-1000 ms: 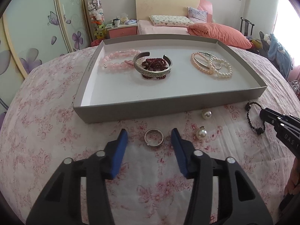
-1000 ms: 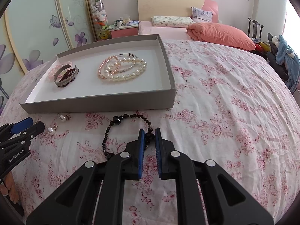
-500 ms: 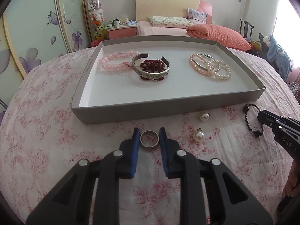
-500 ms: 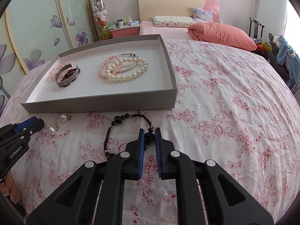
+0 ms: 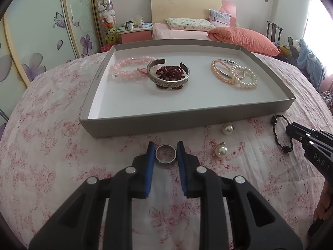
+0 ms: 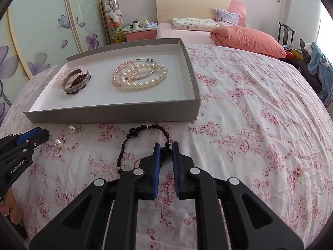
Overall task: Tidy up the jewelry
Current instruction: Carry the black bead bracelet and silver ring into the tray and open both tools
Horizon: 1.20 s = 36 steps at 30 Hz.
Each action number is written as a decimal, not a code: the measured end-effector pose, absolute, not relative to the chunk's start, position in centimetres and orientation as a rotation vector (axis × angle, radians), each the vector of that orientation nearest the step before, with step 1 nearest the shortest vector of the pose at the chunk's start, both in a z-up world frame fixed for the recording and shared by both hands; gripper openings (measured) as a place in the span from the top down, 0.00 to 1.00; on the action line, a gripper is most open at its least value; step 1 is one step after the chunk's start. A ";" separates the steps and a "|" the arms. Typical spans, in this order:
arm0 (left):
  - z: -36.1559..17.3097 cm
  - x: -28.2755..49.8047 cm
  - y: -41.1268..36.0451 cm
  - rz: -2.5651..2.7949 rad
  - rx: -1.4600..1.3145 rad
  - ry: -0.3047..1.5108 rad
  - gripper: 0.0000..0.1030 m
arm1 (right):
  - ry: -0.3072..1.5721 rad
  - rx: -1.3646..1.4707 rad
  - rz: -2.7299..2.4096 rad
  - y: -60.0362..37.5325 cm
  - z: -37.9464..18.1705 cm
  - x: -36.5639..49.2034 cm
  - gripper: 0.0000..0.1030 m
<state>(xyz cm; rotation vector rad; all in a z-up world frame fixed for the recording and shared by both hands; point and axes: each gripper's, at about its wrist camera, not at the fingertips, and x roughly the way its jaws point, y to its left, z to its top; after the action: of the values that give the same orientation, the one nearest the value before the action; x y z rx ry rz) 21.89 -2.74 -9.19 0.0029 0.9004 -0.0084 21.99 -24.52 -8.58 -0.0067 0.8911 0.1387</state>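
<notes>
A silver ring [image 5: 165, 153] lies on the floral cloth just in front of the grey tray [image 5: 187, 120], and my left gripper [image 5: 165, 152] is shut on it, a blue pad against each side. My right gripper [image 6: 166, 151] is shut on a black bead bracelet [image 6: 133, 131] whose loop lies on the cloth near the tray's front wall. Two pearl earrings [image 5: 221, 150] rest between the two grippers. Inside the tray [image 6: 116, 114] lie a pink bead bracelet [image 5: 127, 66], a silver cuff [image 5: 166, 79] around dark red beads, and pearl bracelets [image 5: 239, 75].
The table is round and draped in a pink floral cloth [image 6: 260, 125]. Behind it stand a bed with an orange quilt [image 5: 241, 37], a bedside cabinet and a floral wardrobe. A chair with clothes [image 6: 312, 62] is at the right. A person's hand [image 6: 10, 206] shows at the lower left.
My left gripper has closed from wide open onto the silver ring. The right gripper stays shut on the black bracelet and has not moved.
</notes>
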 end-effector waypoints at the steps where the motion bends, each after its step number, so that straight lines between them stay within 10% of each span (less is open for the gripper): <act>1: -9.2 21.9 -2.7 -0.011 -0.002 0.900 0.79 | 0.891 -0.005 0.140 -24.5 -8.6 22.0 0.88; 36: -2.6 16.1 2.1 0.098 -0.059 0.583 0.79 | 0.582 0.025 0.290 -22.4 -0.8 18.0 0.88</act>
<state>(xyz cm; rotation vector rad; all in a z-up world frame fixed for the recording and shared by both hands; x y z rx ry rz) 16.06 2.10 -2.58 -0.0593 0.5828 0.0982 17.96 -22.35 -0.79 0.0249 0.5822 0.2896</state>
